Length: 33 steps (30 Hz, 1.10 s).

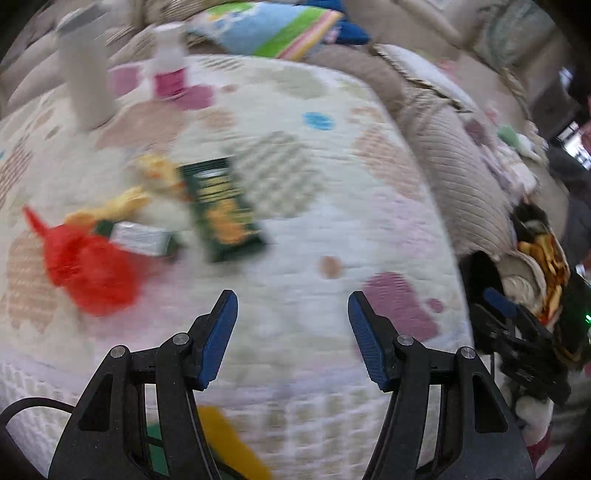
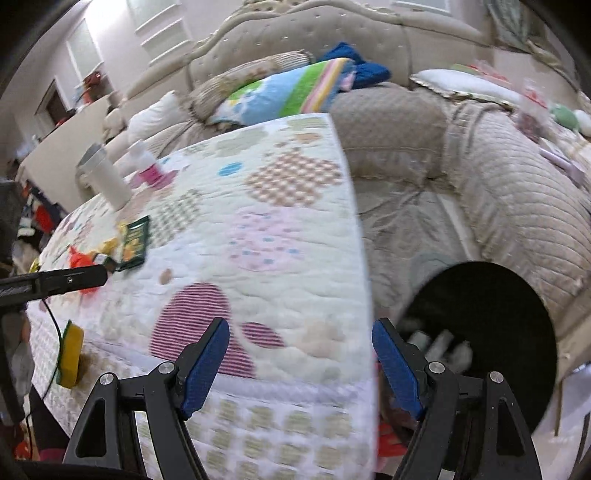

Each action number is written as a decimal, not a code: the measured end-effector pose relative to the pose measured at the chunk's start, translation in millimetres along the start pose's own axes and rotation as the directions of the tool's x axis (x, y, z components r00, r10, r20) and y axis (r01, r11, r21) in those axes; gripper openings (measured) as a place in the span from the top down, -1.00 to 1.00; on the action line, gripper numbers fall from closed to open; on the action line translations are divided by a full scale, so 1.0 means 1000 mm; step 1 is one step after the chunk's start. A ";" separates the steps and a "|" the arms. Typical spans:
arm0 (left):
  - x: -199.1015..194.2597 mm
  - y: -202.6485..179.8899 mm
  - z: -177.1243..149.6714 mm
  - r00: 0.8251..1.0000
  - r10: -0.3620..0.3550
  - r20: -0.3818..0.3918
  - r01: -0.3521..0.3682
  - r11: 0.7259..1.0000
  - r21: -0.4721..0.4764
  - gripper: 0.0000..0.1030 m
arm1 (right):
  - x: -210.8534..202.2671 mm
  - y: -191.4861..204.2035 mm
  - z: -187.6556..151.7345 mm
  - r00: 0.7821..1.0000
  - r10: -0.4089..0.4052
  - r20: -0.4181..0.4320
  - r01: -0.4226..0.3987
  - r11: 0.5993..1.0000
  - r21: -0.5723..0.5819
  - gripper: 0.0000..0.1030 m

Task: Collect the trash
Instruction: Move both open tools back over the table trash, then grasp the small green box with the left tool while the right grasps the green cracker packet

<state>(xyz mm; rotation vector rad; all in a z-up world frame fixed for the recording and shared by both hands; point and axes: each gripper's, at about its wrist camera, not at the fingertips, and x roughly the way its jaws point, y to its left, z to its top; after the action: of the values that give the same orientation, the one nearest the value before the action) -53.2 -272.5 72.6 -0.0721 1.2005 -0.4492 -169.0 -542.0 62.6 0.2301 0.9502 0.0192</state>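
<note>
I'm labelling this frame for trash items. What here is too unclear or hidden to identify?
- Dark green packet, left wrist view: motion blur hides the print.
- Red crumpled bag, right wrist view: partly behind the left gripper.
- Black round bin, right wrist view: pale contents blurred, the right gripper covers the near rim.

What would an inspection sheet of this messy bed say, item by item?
Surface: patchwork quilt laid over a bed.
Job's things: red bag, green snack packet, yellow wrappers and a small carton lie clustered; black bin stands beside the quilt's edge.
Clutter: white tumbler, pink-labelled bottle, yellow sponge, striped pillow.
Grippers: left gripper and right gripper both open, nothing between the fingers.
Cables: black cable near the sponge.
Surroundings: padded headboard, beige bedding.
</note>
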 end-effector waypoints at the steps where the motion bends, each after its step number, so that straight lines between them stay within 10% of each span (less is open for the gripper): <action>1: 0.001 0.012 0.001 1.000 0.009 -0.005 -0.009 1.000 -0.022 -0.18 | 0.003 0.005 0.002 1.000 0.008 -0.004 -0.008 1.000 -0.006 -0.51; 14: -0.030 0.144 -0.013 0.991 0.135 -0.014 -0.132 0.943 -0.306 -0.18 | 0.038 0.079 0.020 0.993 0.107 -0.057 -0.114 0.987 -0.117 -0.51; 26: -0.009 0.116 0.009 0.998 -0.028 0.060 0.050 0.908 -0.415 -0.18 | 0.050 0.101 0.025 0.986 0.142 -0.085 -0.153 0.978 -0.141 -0.51; 33: 0.010 0.116 0.027 0.997 0.054 0.061 -0.018 0.879 -0.477 -0.18 | 0.051 0.092 0.027 0.985 0.147 -0.086 -0.157 0.979 -0.129 -0.51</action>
<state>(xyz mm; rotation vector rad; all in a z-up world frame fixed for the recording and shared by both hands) 9.1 -175.5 40.7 -0.4868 1.2166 -0.1064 -109.9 -451.1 55.3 0.1774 1.0013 0.2342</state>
